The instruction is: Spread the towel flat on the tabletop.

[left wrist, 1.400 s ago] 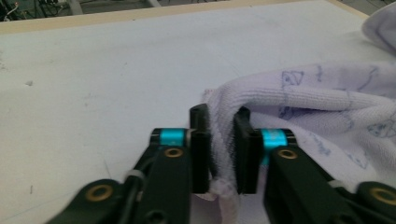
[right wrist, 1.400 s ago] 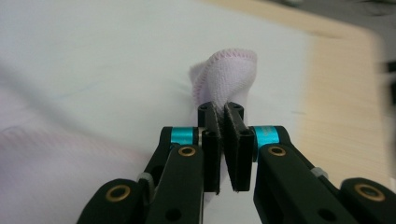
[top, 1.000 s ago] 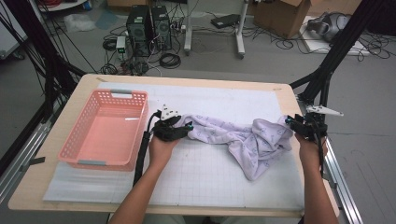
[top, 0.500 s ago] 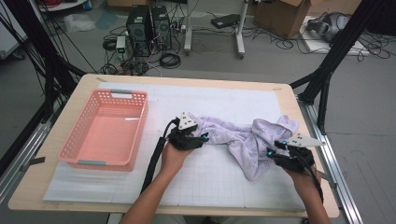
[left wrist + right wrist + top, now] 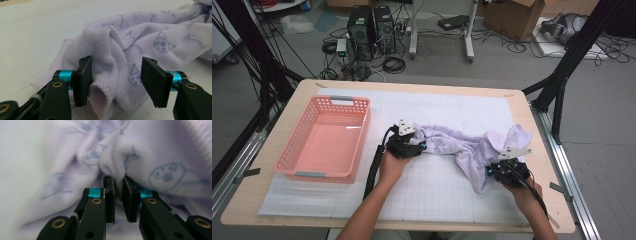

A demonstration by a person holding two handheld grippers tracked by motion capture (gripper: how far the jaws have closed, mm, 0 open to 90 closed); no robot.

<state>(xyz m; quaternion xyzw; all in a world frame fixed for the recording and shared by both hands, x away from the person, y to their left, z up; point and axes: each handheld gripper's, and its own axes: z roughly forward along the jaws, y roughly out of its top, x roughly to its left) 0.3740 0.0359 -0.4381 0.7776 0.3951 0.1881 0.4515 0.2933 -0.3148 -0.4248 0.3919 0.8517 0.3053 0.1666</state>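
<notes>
Lilac towel fold hides right gripper pads.

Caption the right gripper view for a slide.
Right gripper pinches a fold of the lilac cat-print towel.

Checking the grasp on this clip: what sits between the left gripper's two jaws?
In the left gripper view, a fold of the lilac towel lies between the jaws of the left gripper. It touches one jaw and stands clear of the other, so nothing is pinched.

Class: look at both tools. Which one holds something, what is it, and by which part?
The right tool, whose jaws have just been closing, pinches a fold of the lilac towel. The left tool stands open around the towel's other end.
</notes>
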